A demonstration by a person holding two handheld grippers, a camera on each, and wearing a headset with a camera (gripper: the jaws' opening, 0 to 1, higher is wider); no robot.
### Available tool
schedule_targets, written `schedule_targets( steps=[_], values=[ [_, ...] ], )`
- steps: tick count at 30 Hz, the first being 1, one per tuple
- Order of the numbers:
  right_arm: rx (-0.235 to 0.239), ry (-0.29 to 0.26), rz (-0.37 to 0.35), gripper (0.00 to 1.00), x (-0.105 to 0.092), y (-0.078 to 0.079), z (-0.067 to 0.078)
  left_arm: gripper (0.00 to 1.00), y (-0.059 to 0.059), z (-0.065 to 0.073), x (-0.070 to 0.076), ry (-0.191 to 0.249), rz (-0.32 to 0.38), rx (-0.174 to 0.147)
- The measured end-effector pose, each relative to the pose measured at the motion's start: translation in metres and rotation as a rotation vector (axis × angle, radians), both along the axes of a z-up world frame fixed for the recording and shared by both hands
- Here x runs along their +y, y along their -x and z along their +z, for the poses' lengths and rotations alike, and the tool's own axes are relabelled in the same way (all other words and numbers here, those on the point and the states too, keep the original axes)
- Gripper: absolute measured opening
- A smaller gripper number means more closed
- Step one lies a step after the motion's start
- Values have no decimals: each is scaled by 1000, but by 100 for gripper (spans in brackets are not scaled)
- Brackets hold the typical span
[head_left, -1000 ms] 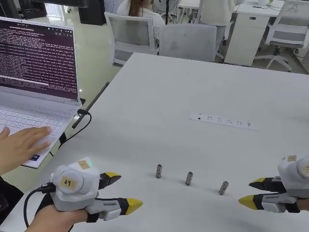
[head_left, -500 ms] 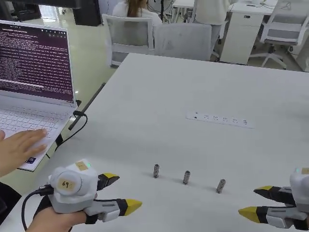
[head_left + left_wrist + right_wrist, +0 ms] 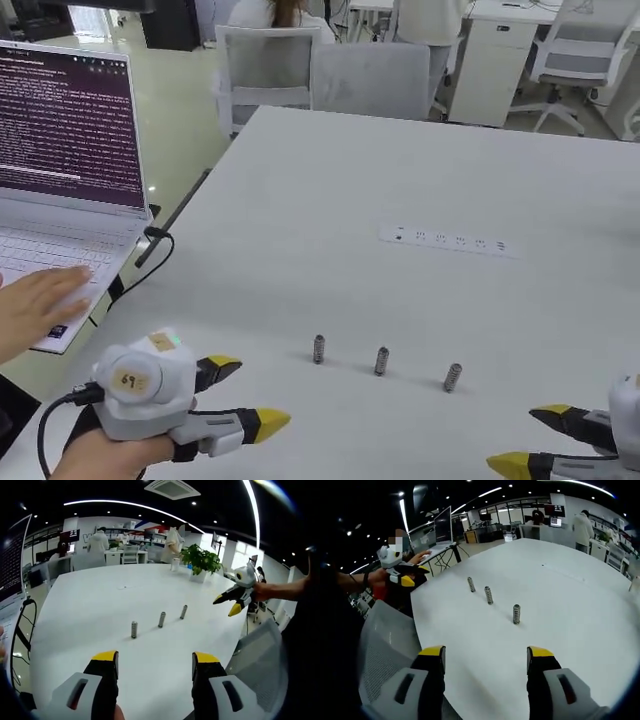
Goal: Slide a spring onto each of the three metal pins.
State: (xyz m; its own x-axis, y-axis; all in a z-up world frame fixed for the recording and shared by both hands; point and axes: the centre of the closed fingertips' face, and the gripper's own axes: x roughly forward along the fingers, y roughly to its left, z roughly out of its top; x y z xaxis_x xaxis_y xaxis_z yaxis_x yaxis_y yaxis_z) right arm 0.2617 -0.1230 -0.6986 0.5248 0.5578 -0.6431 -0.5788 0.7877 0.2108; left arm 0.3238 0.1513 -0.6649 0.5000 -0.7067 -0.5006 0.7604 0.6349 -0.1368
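A big white table (image 3: 400,180) stands in an office. A laptop (image 3: 60,130) sits at the left with a hand (image 3: 40,305) on it, and a power strip (image 3: 448,241) lies farther back.

Near the front stand the left pin (image 3: 318,348), the middle pin (image 3: 381,361) and the right pin (image 3: 452,376) in a row. Each one looks to have a spring (image 3: 516,614) around it already.

The springs look tiny, light and bendy. A hard squeeze could squash one or tip its pin, so I would pinch softly on the sides, near the middle.

The left gripper (image 3: 255,392) is near left and the right gripper (image 3: 518,437) is near right. Both have their jaws spread and hold nothing.

Since a second ago, the right gripper has pulled back toward the person, away from the pins. The left one has hardly moved.
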Motion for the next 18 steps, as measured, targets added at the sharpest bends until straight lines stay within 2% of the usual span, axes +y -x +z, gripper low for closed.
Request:
schedule_targets(
  steps=[13,18],
  values=[
    [-8,-20,-22,73,4,10,4,58,5,2,2,21,23,5],
    [0,-31,-6,75,10,13,0,59,6,1,2,26,28,10]
  ],
)
